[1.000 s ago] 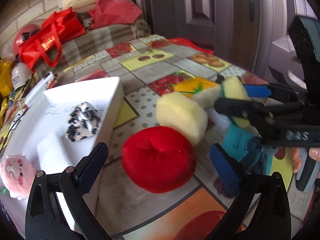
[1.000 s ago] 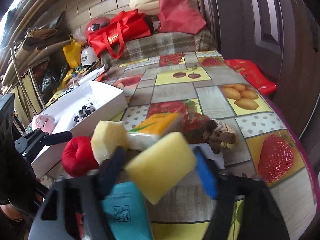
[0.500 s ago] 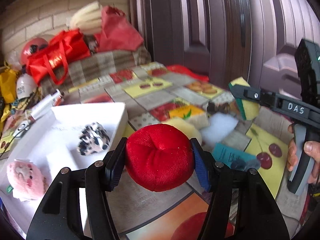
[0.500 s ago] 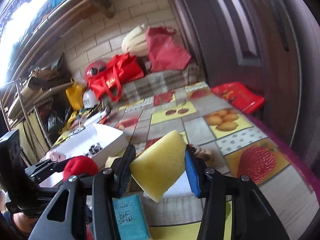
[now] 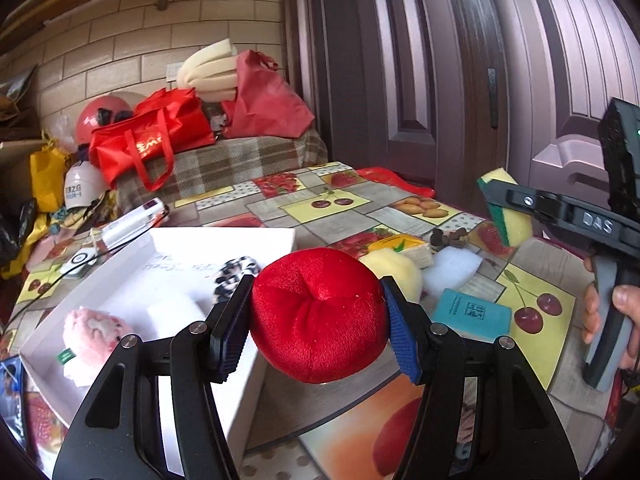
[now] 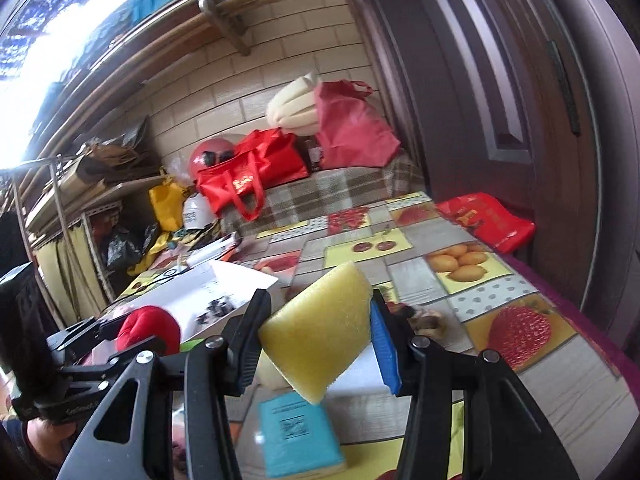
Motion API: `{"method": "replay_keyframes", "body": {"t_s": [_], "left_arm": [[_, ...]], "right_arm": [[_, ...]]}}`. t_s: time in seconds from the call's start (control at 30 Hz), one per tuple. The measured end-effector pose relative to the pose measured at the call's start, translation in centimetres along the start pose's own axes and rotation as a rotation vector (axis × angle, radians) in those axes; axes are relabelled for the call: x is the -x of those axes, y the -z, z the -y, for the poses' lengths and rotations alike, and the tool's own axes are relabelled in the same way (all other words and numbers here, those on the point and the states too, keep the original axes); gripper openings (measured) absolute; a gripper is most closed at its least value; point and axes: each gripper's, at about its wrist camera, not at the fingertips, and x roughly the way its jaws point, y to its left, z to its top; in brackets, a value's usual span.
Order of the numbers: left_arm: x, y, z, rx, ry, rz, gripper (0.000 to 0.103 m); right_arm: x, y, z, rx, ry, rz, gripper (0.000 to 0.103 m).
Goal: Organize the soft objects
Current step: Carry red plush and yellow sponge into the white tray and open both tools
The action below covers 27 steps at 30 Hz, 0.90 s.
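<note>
the table (image 5: 348,220), covered in a fruit-print cloth, stretches ahead of both grippers and carries nearly everything in view. the white box (image 5: 132,268) sits open on it, ahead and to the left of the left gripper (image 5: 316,320), its near corner just beside that gripper's left finger. inside the box lie a pink plush (image 5: 94,332) toward the near end and a black-and-white plush (image 5: 232,272) farther in, close to the left finger's tip.

the left gripper is clamped on the red plush (image 5: 318,314), both blue pads pressed into its sides, and holds it clear of the table beside the box's right wall. the right gripper (image 6: 316,330) is clamped on the yellow sponge (image 6: 320,328), which sits tilted between the pads, one corner pointing down; from the left wrist view a green backing shows on it and a hand (image 5: 612,316) grips the handle.

below and just ahead of the right gripper lies a teal packet (image 6: 300,436) flat on the table, with a white foam pad (image 5: 452,272) beyond it. a pale yellow sponge (image 5: 396,274) rests right behind the red plush, touching a yellow-topped block (image 5: 404,248). a small brown plush (image 5: 448,236) lies just past that block.
</note>
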Motion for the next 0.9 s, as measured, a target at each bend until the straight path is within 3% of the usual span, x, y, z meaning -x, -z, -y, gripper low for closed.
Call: {"method": "replay_keyframes", "body": {"t_s": [0.43,0.9], "left_arm": [[1.1,0.7,-1.9,0.025,-0.048,0.008,0.062],[2.5,1.6,-7.0,0.1,-0.163,0.022,0.062]], "right_arm": [[-1.1,0.9,-4.3,0.094,-0.085,-0.043,0.049],[-6.2,1.6,-6.8,0.191,-0.07,-0.129,0.049]]}}
